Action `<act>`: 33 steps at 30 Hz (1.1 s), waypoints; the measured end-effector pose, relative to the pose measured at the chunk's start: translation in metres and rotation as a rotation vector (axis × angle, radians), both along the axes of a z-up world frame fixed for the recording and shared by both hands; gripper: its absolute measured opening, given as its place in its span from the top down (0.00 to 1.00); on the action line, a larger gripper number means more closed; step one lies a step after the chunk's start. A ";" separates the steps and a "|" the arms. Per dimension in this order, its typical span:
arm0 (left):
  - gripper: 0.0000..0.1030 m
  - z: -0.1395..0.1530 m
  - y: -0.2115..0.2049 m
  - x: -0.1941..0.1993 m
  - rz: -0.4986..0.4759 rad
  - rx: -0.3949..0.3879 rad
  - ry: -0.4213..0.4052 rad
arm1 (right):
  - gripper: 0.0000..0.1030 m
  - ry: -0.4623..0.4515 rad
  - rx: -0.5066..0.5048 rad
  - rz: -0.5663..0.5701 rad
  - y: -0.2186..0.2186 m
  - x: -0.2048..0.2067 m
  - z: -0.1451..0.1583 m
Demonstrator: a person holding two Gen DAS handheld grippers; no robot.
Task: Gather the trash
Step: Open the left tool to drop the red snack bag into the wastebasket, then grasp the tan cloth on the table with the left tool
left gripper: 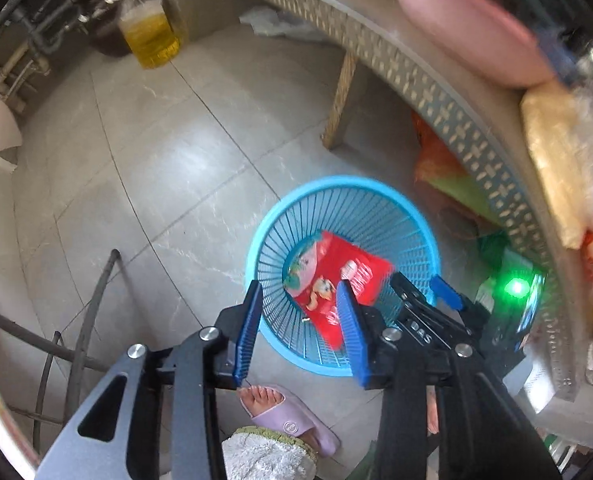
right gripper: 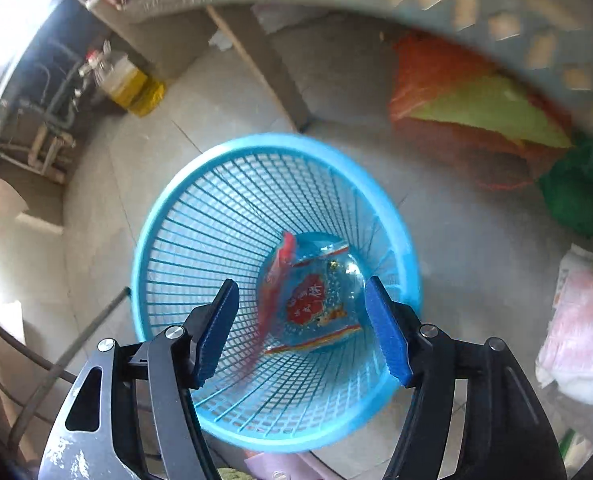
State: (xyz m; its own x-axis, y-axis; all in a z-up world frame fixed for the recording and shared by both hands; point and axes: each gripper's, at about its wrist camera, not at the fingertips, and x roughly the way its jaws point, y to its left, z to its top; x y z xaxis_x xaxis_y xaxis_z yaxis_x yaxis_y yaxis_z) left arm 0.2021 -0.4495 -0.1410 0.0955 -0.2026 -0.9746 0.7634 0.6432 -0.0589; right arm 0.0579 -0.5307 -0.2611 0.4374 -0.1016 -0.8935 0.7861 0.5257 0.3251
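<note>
- floor (left gripper: 144, 168): grey tiles
- blue basket (right gripper: 168, 208) standing on it, wrappers inside
- oil jug (left gripper: 150, 32) by the pipes
- orange-green bag (right gripper: 476, 112) lying under the woven table (left gripper: 416, 68)
- table leg (left gripper: 342, 100) planted on tile

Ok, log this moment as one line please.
left gripper: jaws open, empty | right gripper: jaws open, empty | both over blue basket | red wrapper, clear wrapper inside basket
</note>
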 end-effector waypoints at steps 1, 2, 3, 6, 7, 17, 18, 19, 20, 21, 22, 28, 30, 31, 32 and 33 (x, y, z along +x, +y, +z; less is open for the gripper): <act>0.64 0.009 0.004 0.000 0.005 -0.022 0.000 | 0.39 -0.009 -0.010 0.000 0.003 -0.005 0.004; 0.63 0.022 0.006 -0.002 0.009 -0.041 -0.003 | 0.39 -0.014 -0.026 0.000 0.006 -0.010 0.011; 0.61 0.033 0.013 -0.002 0.013 -0.066 -0.012 | 0.39 -0.018 -0.042 0.001 0.009 -0.011 0.017; 0.55 0.067 0.039 -0.008 0.028 -0.153 -0.041 | 0.39 -0.029 -0.091 0.020 0.019 -0.018 0.038; 0.55 0.078 0.051 -0.011 0.035 -0.188 -0.048 | 0.38 -0.037 -0.110 0.032 0.023 -0.021 0.047; 0.45 0.166 0.181 -0.061 0.130 -0.457 -0.141 | 0.31 -0.153 -0.223 0.217 0.075 -0.023 0.125; 0.44 0.171 0.195 -0.065 0.142 -0.474 -0.161 | 0.31 -0.167 -0.231 0.240 0.081 -0.020 0.132; 0.43 0.176 0.209 -0.069 0.156 -0.486 -0.187 | 0.31 -0.186 -0.242 0.266 0.087 -0.018 0.142; 0.43 0.179 0.223 -0.072 0.169 -0.501 -0.209 | 0.31 -0.205 -0.258 0.293 0.093 -0.016 0.153; 0.42 0.183 0.238 -0.075 0.185 -0.514 -0.224 | 0.30 -0.222 -0.272 0.315 0.099 -0.014 0.162; 0.42 0.186 0.253 -0.076 0.205 -0.525 -0.237 | 0.29 -0.244 -0.286 0.341 0.105 -0.008 0.172; 0.39 0.196 0.330 -0.082 0.304 -0.577 -0.334 | 0.22 -0.387 -0.331 0.536 0.145 0.045 0.234; 0.39 0.199 0.349 -0.080 0.333 -0.592 -0.353 | 0.20 -0.422 -0.317 0.607 0.157 0.073 0.248; 0.39 0.200 0.359 -0.078 0.351 -0.597 -0.360 | 0.20 -0.431 -0.325 0.639 0.163 0.087 0.255; 0.38 0.201 0.368 -0.076 0.364 -0.606 -0.367 | 0.20 -0.441 -0.345 0.677 0.171 0.102 0.263; 0.38 0.202 0.376 -0.075 0.374 -0.614 -0.374 | 0.19 -0.454 -0.370 0.723 0.179 0.120 0.269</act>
State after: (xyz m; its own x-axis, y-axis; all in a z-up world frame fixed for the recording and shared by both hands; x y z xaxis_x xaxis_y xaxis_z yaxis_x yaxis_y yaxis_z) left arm 0.1276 -0.0737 0.0607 0.5607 -0.5813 -0.5896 0.5432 0.7957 -0.2679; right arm 0.1775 -0.3515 0.0080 0.8052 0.0876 -0.5864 0.0655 0.9698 0.2349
